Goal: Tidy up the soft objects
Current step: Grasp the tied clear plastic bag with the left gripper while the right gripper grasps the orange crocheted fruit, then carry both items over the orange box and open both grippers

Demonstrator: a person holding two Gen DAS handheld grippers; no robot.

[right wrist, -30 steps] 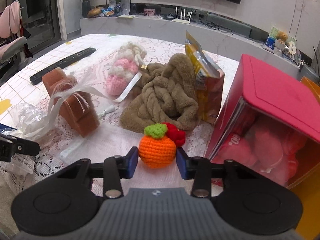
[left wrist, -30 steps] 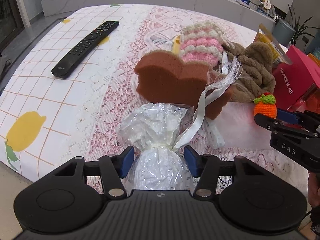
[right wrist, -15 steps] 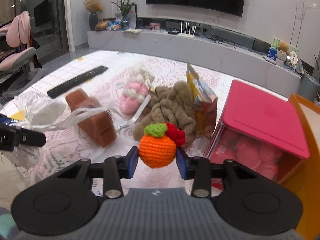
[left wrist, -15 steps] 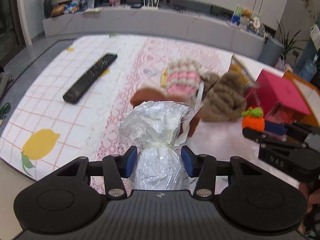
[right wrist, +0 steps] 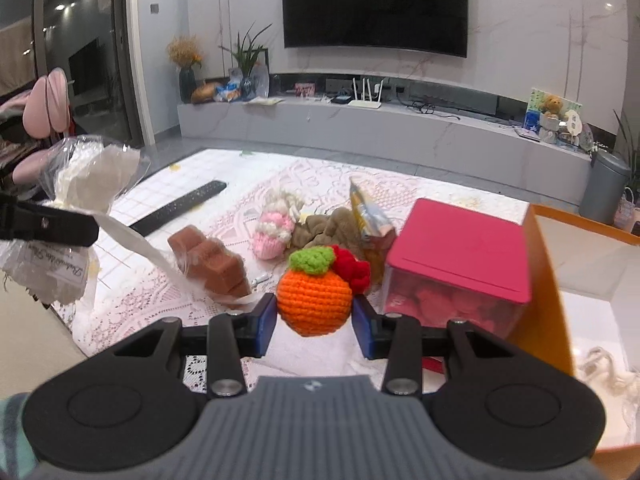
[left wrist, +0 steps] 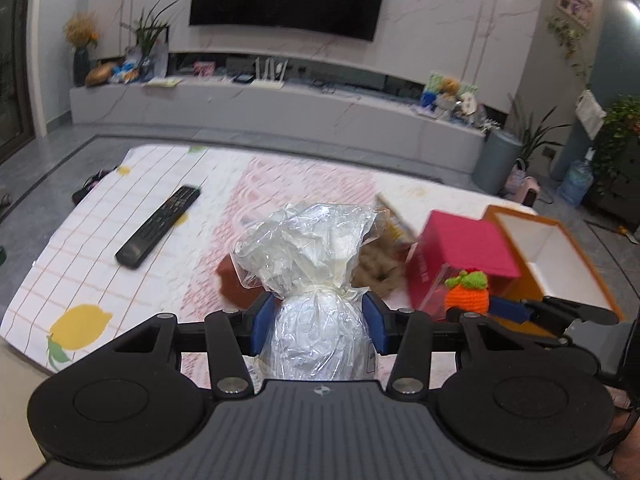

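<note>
The left tongs point(left wrist: 319, 330) are gripping a tied cellophane bag point(left wrist: 316, 264) just below its knot, blue pads pressing on both sides of the crinkled body. Their jaws have just been closing a little on it, and the grip looks settled. The right tongs point(right wrist: 315, 320) are clamping a crocheted orange point(right wrist: 314, 294) with a green leaf and red trim, pads squeezing its flanks. Both things are hanging in the air above the table point(left wrist: 100, 248), clear of the lace cloth.

In my judgement the step in hand is carrying both soft things toward the open orange box point(left wrist: 556, 256) at the right, beside the pink lidded box point(right wrist: 460, 248).

To do it well:
- The bag is trailing a white ribbon point(right wrist: 136, 244) that is running down to the brown sponge point(right wrist: 208, 264). I cannot tell whether it is caught there, so the lift should be slow enough to notice a tug.
- Keeping the bag upright is keeping its loose top from flopping over the pads.
- The orange is round and springy; steady pressure, no more, should be stopping it from squirting out.
- The right tongs are nearer the box, so they should probably be going in first, leaving room for the left.

Remaining on the table are the pink-and-cream knitted piece point(right wrist: 274, 232), the brown plush braid point(right wrist: 332, 226), a snack packet point(right wrist: 370, 216) and the remote control point(left wrist: 158, 226).
</note>
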